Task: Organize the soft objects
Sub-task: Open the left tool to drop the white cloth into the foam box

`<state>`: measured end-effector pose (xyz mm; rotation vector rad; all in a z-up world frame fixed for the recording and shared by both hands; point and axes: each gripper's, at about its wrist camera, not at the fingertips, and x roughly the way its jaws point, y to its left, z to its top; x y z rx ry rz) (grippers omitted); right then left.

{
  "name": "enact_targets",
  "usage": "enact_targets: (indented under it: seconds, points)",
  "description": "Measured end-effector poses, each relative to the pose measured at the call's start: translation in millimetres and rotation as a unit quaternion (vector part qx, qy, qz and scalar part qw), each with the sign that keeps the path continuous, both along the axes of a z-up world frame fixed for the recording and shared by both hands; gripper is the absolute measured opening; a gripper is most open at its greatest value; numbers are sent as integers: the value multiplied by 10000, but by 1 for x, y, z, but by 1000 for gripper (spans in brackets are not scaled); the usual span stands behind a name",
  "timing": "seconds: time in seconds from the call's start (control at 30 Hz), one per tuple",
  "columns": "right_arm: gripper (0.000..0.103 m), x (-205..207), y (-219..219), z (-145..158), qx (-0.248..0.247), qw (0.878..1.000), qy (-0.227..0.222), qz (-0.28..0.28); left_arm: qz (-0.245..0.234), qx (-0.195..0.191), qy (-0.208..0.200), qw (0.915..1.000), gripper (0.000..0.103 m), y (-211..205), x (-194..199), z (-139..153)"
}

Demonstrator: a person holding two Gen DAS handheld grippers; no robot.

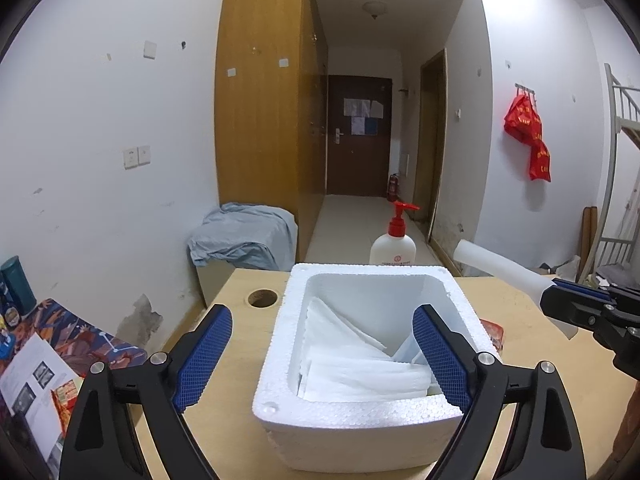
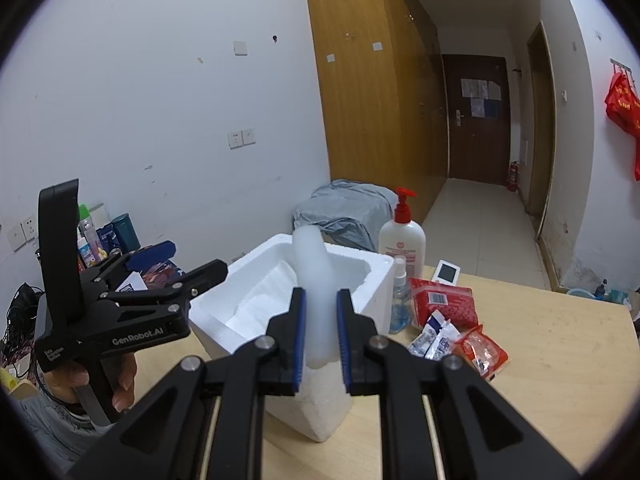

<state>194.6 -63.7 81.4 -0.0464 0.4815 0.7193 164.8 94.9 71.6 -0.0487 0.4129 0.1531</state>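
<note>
A white styrofoam box (image 1: pixel 360 420) stands on the wooden table (image 1: pixel 240 288) and holds folded white soft sheets (image 1: pixel 352 364). My left gripper (image 1: pixel 322 354) is open over the box's near left part, holding nothing. My right gripper (image 2: pixel 321 312) is shut on a white foam piece (image 2: pixel 316 280), holding it upright above the box (image 2: pixel 248 300). In the left wrist view the right gripper (image 1: pixel 580 308) and its foam piece (image 1: pixel 500 268) show at the right, beside the box. The left gripper (image 2: pixel 160 272) shows at the left in the right wrist view.
A white pump bottle with a red top (image 1: pixel 394 240) stands behind the box. A small spray bottle (image 2: pixel 400 300), red packets (image 2: pixel 444 300) and small sachets (image 2: pixel 436 338) lie right of the box. A cable hole (image 1: pixel 262 298) is in the table. Clutter (image 1: pixel 40 352) lies at the left.
</note>
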Motion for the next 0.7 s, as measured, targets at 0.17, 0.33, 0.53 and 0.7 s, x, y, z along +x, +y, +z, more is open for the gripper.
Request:
enact_targets:
  seconds: [0.17, 0.33, 0.53, 0.7]
  points:
    - [18, -1, 1, -1, 10, 10000, -6, 22, -24, -22, -33, 10000, 92, 1, -8, 2]
    - [18, -1, 7, -2, -14, 10000, 12, 93, -66, -5, -89, 9999, 95, 2, -22, 3]
    - [18, -2, 15, -2, -23, 9998, 16, 205, 20, 37, -120, 9999, 96, 7, -36, 4]
    - [18, -3, 26, -2, -55, 9995, 28, 315, 57, 2, -132, 9999, 101, 16, -46, 4]
